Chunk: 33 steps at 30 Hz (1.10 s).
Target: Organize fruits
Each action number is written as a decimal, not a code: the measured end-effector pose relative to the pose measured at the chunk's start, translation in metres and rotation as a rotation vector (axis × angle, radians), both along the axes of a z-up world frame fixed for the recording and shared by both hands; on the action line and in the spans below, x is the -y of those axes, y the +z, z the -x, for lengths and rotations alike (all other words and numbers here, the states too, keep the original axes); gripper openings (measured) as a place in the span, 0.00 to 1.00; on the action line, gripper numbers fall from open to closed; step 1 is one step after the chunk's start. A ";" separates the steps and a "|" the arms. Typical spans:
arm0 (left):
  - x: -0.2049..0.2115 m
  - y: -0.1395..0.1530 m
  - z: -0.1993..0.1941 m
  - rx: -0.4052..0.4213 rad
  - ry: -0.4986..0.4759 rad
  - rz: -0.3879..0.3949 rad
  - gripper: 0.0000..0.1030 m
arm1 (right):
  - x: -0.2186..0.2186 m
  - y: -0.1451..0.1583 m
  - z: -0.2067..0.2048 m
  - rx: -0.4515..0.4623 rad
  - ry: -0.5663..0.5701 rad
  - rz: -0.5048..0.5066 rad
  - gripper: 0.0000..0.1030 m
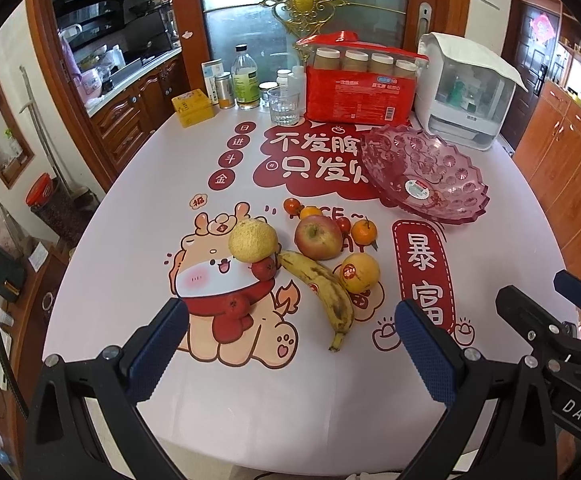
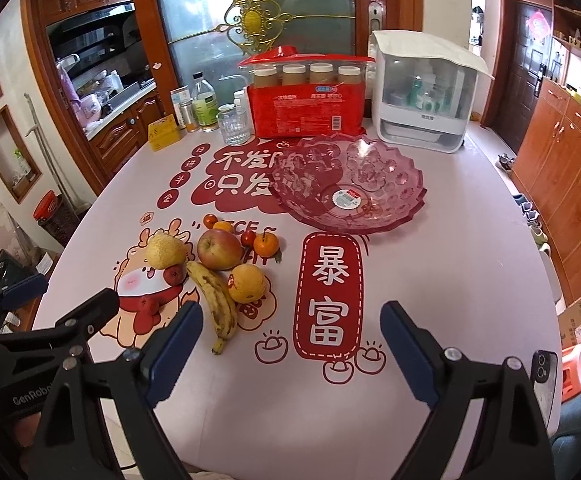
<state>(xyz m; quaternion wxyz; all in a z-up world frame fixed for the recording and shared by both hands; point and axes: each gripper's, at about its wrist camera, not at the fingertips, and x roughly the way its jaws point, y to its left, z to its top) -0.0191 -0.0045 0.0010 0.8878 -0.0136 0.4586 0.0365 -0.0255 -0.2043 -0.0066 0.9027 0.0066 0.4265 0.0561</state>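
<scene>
Your tabletop (image 1: 130, 240) carries the fruits (image 1: 314, 248) clustered mid-left, with the pink glass bowl (image 1: 426, 172) empty, far right of them. Both your left tool (image 1: 290, 344) and right tool (image 2: 290, 344) hover near, fingers apart, holding nothing.

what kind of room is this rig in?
Most likely a home dining area next to a kitchen: a table with loose fruit and a pink bowl, wooden cabinets, kitchen counter through the doorway.

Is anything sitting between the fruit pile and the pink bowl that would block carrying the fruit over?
Nothing visible does. Only bare tablecloth lies between the banana and apple and the empty pink bowl; both open grippers hover short of the fruit.
</scene>
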 end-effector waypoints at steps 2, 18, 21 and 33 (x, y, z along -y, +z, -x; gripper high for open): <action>0.004 0.001 -0.001 -0.005 0.012 -0.001 0.99 | 0.001 0.000 -0.001 0.003 0.008 -0.003 0.88; -0.009 -0.001 -0.035 -0.007 -0.011 0.044 0.99 | -0.012 -0.007 -0.036 -0.028 0.018 0.021 0.85; -0.017 -0.005 -0.047 -0.018 -0.016 0.045 0.99 | -0.018 -0.012 -0.046 -0.043 0.019 0.025 0.84; -0.102 -0.063 -0.101 -0.107 0.081 0.008 0.99 | -0.032 -0.071 -0.104 -0.196 -0.004 0.008 0.75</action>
